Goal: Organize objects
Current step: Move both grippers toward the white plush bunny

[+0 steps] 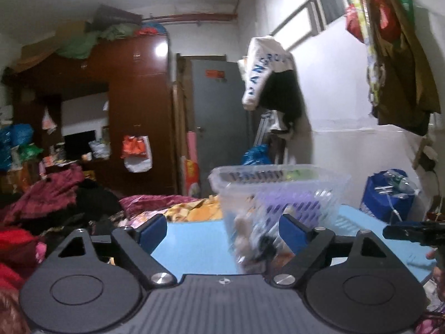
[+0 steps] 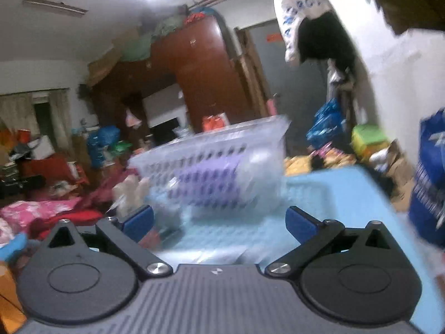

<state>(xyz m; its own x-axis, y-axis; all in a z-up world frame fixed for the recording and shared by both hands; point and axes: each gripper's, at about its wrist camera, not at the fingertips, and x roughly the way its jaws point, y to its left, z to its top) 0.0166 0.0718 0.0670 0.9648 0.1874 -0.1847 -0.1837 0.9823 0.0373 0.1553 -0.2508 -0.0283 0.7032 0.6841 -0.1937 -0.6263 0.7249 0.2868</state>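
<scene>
At the bottom of the left wrist view, the left gripper [image 1: 222, 229] has its blue-padded jaws spread wide with nothing between them, only bare light blue table [image 1: 192, 246] showing in the gap. Just beyond, right of centre, a clear perforated plastic basket [image 1: 278, 192] stands on the table, its near corner behind the right-hand finger [image 1: 292, 229]; inside it a purple item [image 1: 289, 203] and some small blurred things low down cannot be made out. At the right edge of that frame a dark piece of the right gripper [image 1: 417, 231] pokes in. In the right wrist view, the right gripper [image 2: 219, 218] is likewise wide open and empty at the bottom, and the same basket sits in mid-frame, smeared by motion, slightly ahead of the fingertips and not touching them. Farther back lie heaped red and pink bedding [image 1: 52, 194] at lower left, a brown wardrobe [image 1: 133, 105] in the upper left, a grey door [image 1: 219, 117] at centre, and a white and black jacket [image 1: 267, 75] hanging on the wall at upper right.
</scene>
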